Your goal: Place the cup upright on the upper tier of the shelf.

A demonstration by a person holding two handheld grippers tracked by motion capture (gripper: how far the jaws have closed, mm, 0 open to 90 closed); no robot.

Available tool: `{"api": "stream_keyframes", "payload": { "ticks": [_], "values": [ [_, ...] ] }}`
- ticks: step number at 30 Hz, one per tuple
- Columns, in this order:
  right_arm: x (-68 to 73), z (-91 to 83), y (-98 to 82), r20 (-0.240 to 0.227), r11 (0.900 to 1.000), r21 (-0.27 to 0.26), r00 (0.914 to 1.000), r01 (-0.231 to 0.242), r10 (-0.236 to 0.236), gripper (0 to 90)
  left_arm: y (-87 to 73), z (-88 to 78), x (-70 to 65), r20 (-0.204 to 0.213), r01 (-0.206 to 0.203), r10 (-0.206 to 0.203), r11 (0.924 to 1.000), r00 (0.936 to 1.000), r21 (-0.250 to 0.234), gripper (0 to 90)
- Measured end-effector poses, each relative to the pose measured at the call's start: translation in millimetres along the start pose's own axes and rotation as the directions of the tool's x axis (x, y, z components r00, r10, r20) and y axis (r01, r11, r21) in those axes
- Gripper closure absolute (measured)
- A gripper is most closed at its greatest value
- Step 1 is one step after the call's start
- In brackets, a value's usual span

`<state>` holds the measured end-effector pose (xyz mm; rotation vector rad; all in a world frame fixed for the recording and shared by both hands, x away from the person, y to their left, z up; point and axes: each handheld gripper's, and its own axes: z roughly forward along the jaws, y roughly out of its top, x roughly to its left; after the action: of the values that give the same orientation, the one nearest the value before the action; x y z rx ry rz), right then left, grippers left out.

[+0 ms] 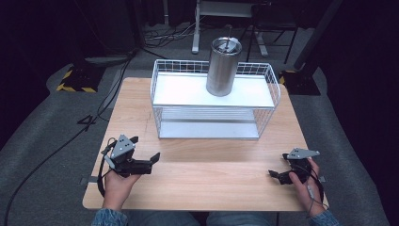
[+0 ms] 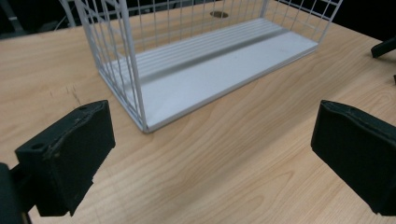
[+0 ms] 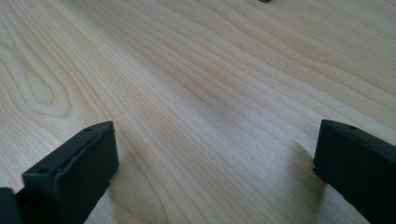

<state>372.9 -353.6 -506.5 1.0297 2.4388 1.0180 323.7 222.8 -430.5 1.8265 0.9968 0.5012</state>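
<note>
A steel tumbler (image 1: 223,66) with a lid stands upright on the top shelf of a white wire rack (image 1: 214,106) at the back of the wooden table (image 1: 211,179). My left gripper (image 1: 145,149) rests near the front left, open and empty, pointing toward the rack. In the left gripper view its jaws (image 2: 210,126) stand wide apart, with the rack's near corner (image 2: 144,125) and bare lower shelf (image 2: 219,70) ahead. My right gripper (image 1: 278,165) sits at the front right, open, held by a hand. Bare wood lies between its jaws in the right gripper view (image 3: 215,140).
The rack's lower shelf (image 1: 207,128) holds nothing. A jaw of the other gripper (image 2: 384,46) pokes in at the right edge of the left gripper view. Beyond the table lie cables (image 1: 56,150), a yellow-black striped stand base (image 1: 75,81) and desk legs (image 1: 195,33).
</note>
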Motion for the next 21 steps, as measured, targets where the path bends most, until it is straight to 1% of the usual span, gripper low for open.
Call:
{"api": "stream_keyframes", "payload": {
  "ticks": [5,11,13,15,16,17,20,21],
  "values": [
    [0.0,0.0,0.0,0.0,1.0,0.0,1.0,0.0,0.0,0.3,-16.4,7.8,1.5,-0.018,0.012,-0.012,0.9993,0.9998,0.035,0.2],
    [0.1,0.0,0.0,0.0,1.0,0.0,1.0,0.0,0.0,0.3,-31.7,12.6,7.3,-0.033,0.032,-0.03,0.9972,0.999,0.067,0.2],
    [0.0,0.0,0.0,0.0,1.0,0.0,1.0,0.0,0.0,0.2,-36.5,15.1,8.6,-0.044,0.037,-0.033,0.9955,0.9985,0.087,0.2],
    [0.0,0.0,0.0,0.0,1.0,0.0,1.0,0.0,0.0,0.3,-40.8,17.3,9.9,-0.049,0.035,-0.029,0.9923,0.9984,0.119,0.3],
    [0.0,0.0,0.0,0.0,1.0,0.0,1.0,0.001,-0.001,0.3,-43.0,18.6,9.9,-0.055,0.04,-0.033,0.9908,0.9979,0.129,0.3],
    [0.0,0.0,0.0,0.0,1.0,0.0,1.0,0.001,-0.001,0.3,-44.8,19.5,10.7,-0.056,0.037,-0.03,0.9894,0.998,0.141,0.3],
    [0.1,0.0,0.0,0.0,1.0,0.0,1.0,0.001,-0.001,0.3,-49.7,22.5,11.6,-0.068,0.043,-0.033,0.9868,0.9972,0.156,0.3],
    [0.1,0.0,0.0,0.0,1.0,0.0,1.0,0.001,-0.001,0.3,-50.8,23.4,11.9,-0.069,0.04,-0.028,0.985,0.9972,0.168,0.3]
  ]
}}
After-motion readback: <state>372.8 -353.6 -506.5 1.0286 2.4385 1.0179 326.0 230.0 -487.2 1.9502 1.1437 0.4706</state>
